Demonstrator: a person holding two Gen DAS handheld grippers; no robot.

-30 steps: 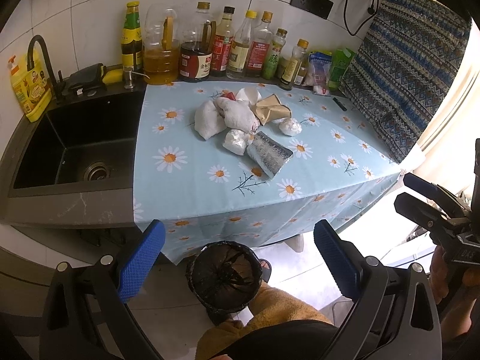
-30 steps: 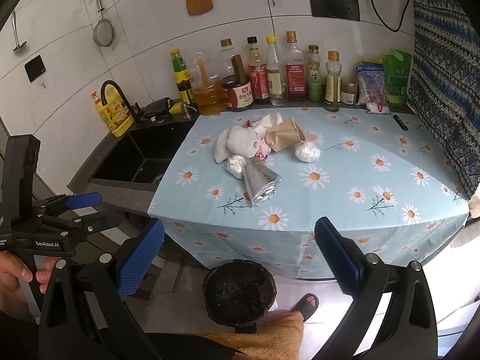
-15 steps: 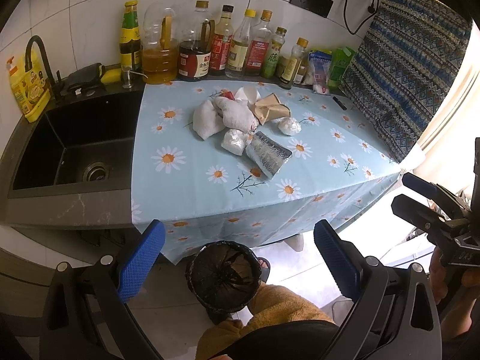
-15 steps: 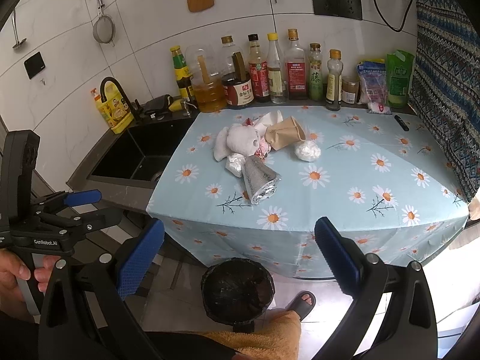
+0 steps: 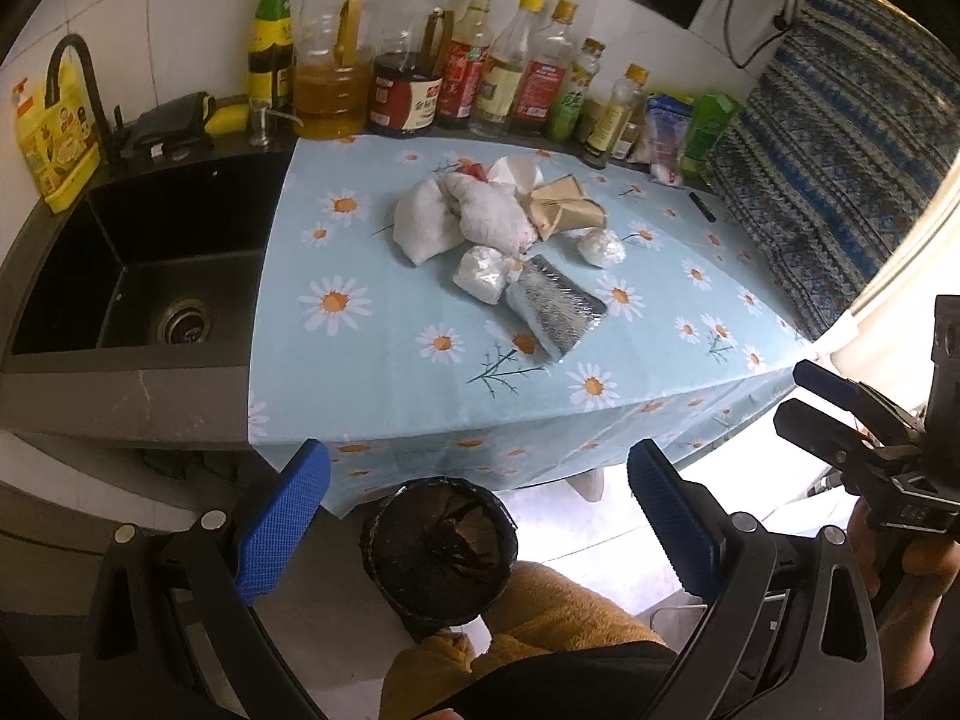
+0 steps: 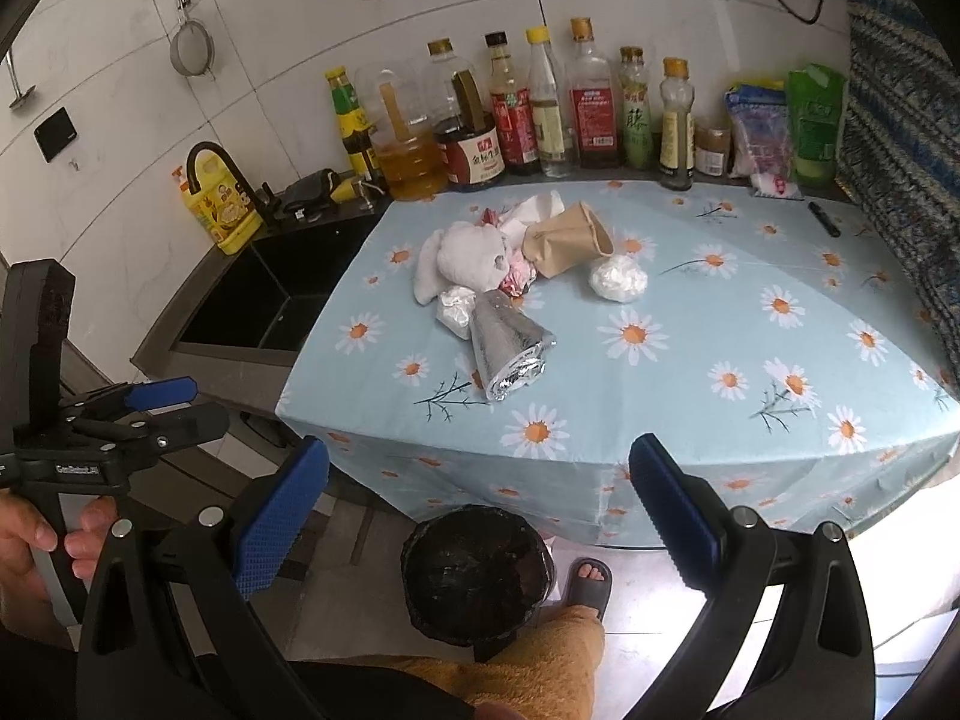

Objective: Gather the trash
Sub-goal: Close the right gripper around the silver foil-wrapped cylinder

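Trash pile: sits mid-counter (image 6: 750, 360) on the daisy cloth; one silver foil pouch (image 6: 504, 342), one brown paper bag (image 6: 570, 237), one white cloth bundle (image 6: 465, 258), two small clear plastic wads (image 6: 618, 279), plus white tissue and a red-and-white wrapper tucked among them.
Bottles: ten stand in a row (image 6: 528, 114) along the back wall; two packets stand to their right.
Bin: one, black-lined (image 6: 474, 570), on the floor below the front edge of the counter; nothing clearly inside.
Sink: one, black (image 5: 138, 276), left of the cloth, with only the drain showing.
Left gripper (image 5: 477, 516): jaws wide apart, holding nothing, above the bin and short of the counter.
Right gripper (image 6: 477, 516): jaws wide apart, holding nothing, well apart from the trash.
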